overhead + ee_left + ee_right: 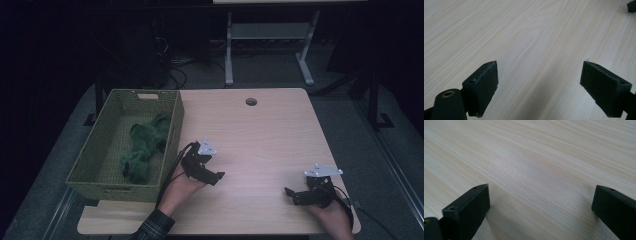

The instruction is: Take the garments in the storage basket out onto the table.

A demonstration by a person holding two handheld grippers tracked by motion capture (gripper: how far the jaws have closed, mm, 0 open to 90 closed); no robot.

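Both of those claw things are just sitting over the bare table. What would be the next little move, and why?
Probably the left gripper should swing toward the green basket and reach for the green cloth inside. Both grippers have open jaws holding nothing over bare wood, the cloth is the nearest loose thing, and the left gripper is far closer than the right gripper.

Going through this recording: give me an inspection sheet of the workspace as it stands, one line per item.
Surface: pale wood table, bare apart from the basket; round hole near the far edge.
Job's things: green woven basket at the table's left edge; green cloth lies bunched inside it.
Clutter: nothing seen.
Grippers: left gripper just right of the basket, jaws wide apart, holding nothing; right gripper near the front right, jaws wide apart, holding nothing.
Cables: black cable trails from the left gripper toward the person.
Surroundings: dim room; grey metal frame and floor cables beyond the table.
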